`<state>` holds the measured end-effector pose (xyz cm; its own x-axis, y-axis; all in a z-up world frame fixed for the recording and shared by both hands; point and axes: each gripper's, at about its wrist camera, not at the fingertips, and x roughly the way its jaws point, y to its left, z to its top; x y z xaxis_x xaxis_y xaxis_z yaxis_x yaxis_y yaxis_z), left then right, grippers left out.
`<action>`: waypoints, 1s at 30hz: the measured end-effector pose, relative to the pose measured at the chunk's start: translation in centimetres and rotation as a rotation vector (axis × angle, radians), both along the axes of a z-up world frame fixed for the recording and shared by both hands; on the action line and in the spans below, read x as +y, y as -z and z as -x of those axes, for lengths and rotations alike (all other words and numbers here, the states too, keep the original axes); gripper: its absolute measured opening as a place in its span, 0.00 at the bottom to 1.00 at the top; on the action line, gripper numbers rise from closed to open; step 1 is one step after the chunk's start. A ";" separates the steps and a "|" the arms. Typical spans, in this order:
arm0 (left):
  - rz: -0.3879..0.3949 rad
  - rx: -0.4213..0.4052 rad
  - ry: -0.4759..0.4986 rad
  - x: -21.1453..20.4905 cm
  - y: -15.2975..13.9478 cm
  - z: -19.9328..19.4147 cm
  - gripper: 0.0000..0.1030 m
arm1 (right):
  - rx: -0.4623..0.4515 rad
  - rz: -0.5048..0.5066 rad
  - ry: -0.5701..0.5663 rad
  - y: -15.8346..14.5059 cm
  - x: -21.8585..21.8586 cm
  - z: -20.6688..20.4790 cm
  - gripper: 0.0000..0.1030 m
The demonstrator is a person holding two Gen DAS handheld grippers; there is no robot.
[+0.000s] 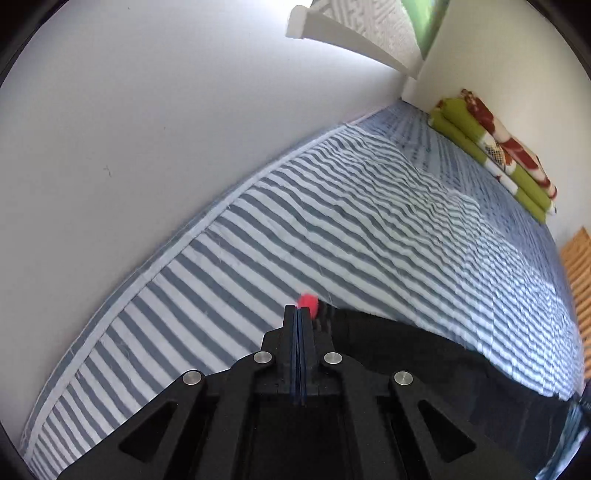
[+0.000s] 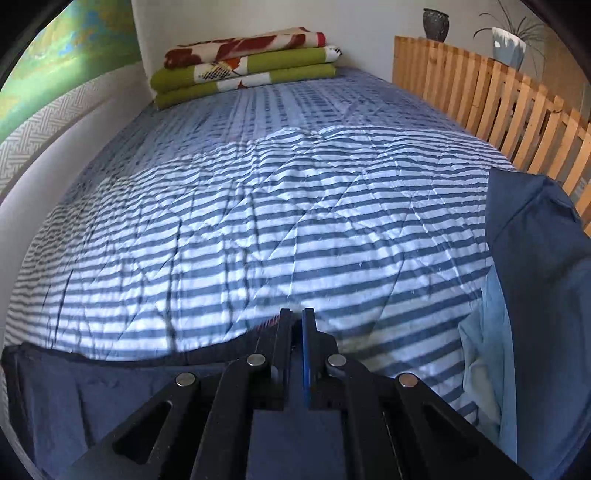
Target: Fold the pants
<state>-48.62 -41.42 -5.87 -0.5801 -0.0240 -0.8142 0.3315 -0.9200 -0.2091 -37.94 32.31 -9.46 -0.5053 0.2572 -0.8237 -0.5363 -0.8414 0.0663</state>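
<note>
The dark navy pants [image 2: 92, 391] lie on the striped bed cover [image 2: 277, 221], spread to the lower left of the right wrist view. Their edge rises up to my right gripper [image 2: 296, 317], which is shut on it with a thin gap between the fingers. In the left wrist view the pants [image 1: 424, 362] show as a dark mass just right of my left gripper [image 1: 299, 312]. Its pads are pressed together and I see no cloth between them. A small red bit [image 1: 309, 303] sits just past its fingertips.
Folded green and red blankets [image 2: 251, 62] are stacked at the bed's far end. A wooden slat rail [image 2: 498, 99] runs along the right side, with two pots [image 2: 436, 24] behind it. Dark blue cloth [image 2: 539, 258] over light blue cloth [image 2: 487, 332] lies at right. A white wall [image 1: 147, 129] borders the bed's left.
</note>
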 end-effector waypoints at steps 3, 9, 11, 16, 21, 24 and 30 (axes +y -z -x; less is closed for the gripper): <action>-0.038 -0.048 0.018 0.3 0.8 1.1 0.03 | -0.069 -0.041 0.004 2.0 -0.3 1.7 0.05; -0.056 -0.057 0.152 4.2 0.5 -0.4 0.41 | -0.093 -0.025 -0.010 2.2 -0.7 1.0 0.33; -0.054 -0.049 0.253 7.5 0.7 -0.6 0.41 | -0.066 -0.047 -0.012 1.5 -1.3 -0.2 0.33; 0.113 -0.103 0.398 14.5 4.3 2.3 0.39 | -0.026 -0.092 -0.117 0.6 -4.6 -2.2 0.34; 0.083 -0.108 0.265 13.5 6.3 6.2 0.37 | -0.151 -0.231 -0.229 4.0 -6.2 1.1 0.42; 0.041 -0.116 0.234 12.6 5.7 6.4 0.37 | -0.253 -0.323 -0.163 6.4 -3.8 3.8 0.44; 0.037 -0.041 0.269 11.0 1.1 2.1 0.39 | -0.169 -0.239 -0.155 2.5 -4.3 0.0 0.44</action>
<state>-50.72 -30.47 -6.92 -0.5365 0.0967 -0.8383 0.0817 -0.9828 -0.1656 -37.92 28.02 -11.99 -0.4154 0.3836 -0.8248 -0.3869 -0.8951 -0.2215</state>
